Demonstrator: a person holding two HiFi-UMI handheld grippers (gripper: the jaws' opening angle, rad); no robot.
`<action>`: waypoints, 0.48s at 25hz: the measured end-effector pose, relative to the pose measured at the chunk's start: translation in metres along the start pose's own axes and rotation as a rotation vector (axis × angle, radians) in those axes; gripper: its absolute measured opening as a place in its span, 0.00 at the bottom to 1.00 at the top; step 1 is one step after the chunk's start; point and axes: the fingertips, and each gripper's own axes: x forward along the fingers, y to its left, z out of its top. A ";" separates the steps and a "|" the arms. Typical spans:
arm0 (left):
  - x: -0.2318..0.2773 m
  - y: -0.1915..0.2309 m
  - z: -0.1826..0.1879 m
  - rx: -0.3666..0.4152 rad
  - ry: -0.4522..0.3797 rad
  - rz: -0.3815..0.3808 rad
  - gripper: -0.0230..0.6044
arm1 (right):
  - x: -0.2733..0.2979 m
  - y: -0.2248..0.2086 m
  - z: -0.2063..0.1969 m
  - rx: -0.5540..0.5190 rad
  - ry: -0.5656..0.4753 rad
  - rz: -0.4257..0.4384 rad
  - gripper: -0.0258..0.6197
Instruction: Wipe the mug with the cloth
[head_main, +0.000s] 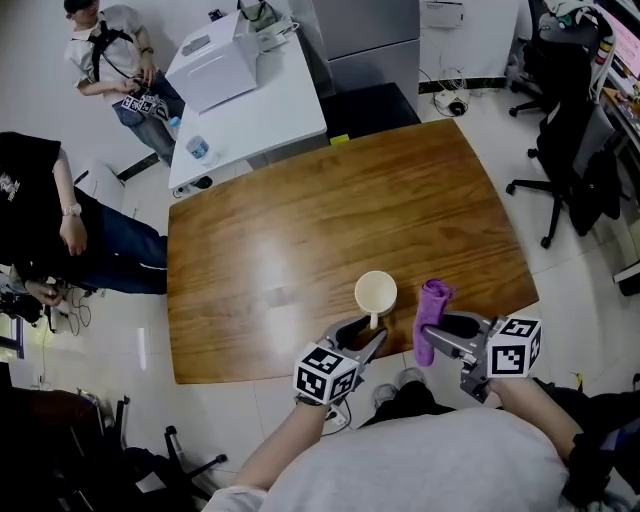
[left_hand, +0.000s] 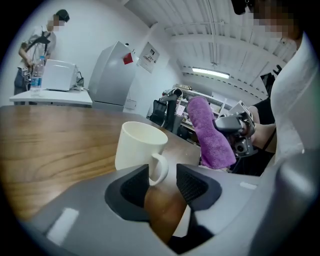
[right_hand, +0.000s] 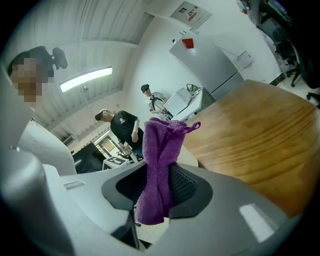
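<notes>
- At the left edge of the head view, a person in a dark shirt sits beside the wooden table.
- Past the table's far left corner stands a white table with a white box and a water bottle on it.
- The left gripper is at the wooden table's near edge, a little right of its middle. Its jaws stand apart and grip nothing. The mug's handle sits right at the gap between their tips, and neither pad presses on it.
- The white mug stands upright close to the near edge, mouth up, handle turned toward the person.
- The purple cloth is just right of the mug and apart from it. It rises bunched above the jaws that pinch it, and its tail hangs below them.
- The right gripper is at the near edge toward the right corner, its jaws closed narrowly on the cloth.
- A black office chair stands on the floor beyond the table's right edge.
</notes>
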 end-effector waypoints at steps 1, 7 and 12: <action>0.000 0.001 0.002 -0.006 -0.007 0.011 0.27 | 0.002 -0.003 0.000 0.003 0.008 0.008 0.25; 0.003 -0.001 0.005 -0.025 -0.008 0.018 0.13 | 0.019 -0.020 -0.006 0.063 0.034 0.047 0.25; 0.004 -0.006 0.003 -0.017 0.010 0.016 0.12 | 0.035 -0.022 -0.009 0.121 0.015 0.073 0.25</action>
